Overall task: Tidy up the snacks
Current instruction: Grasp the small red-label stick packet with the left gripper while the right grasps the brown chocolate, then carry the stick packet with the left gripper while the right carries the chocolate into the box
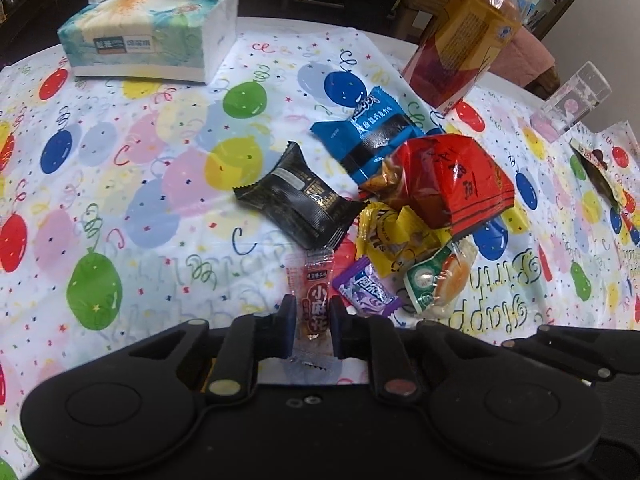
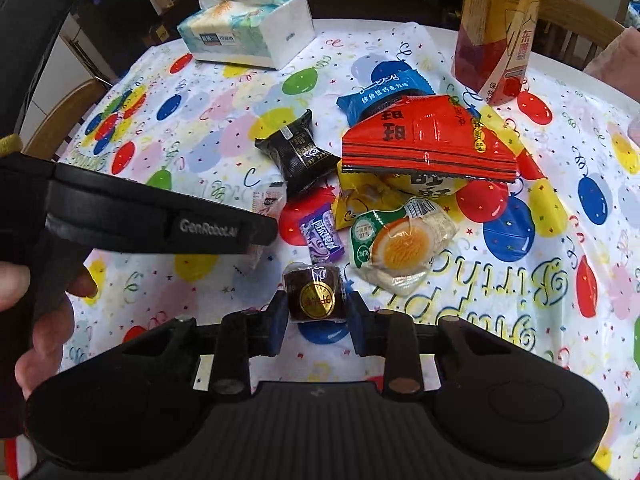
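Two grippers each pinch one snack above the balloon-print tablecloth (image 1: 140, 184). The left gripper (image 1: 311, 322) has its jaws pressed on a clear pink-red sachet (image 1: 314, 300), and the right gripper (image 2: 316, 316) clamps a dark round cake with a gold seal (image 2: 314, 296). Just ahead lies the pile — red packet (image 2: 424, 140), blue packet (image 1: 368, 136), black packet (image 1: 300, 196), purple candy (image 2: 322, 236), egg pack (image 2: 396, 248). Farther back sits a tissue box (image 1: 148, 40).
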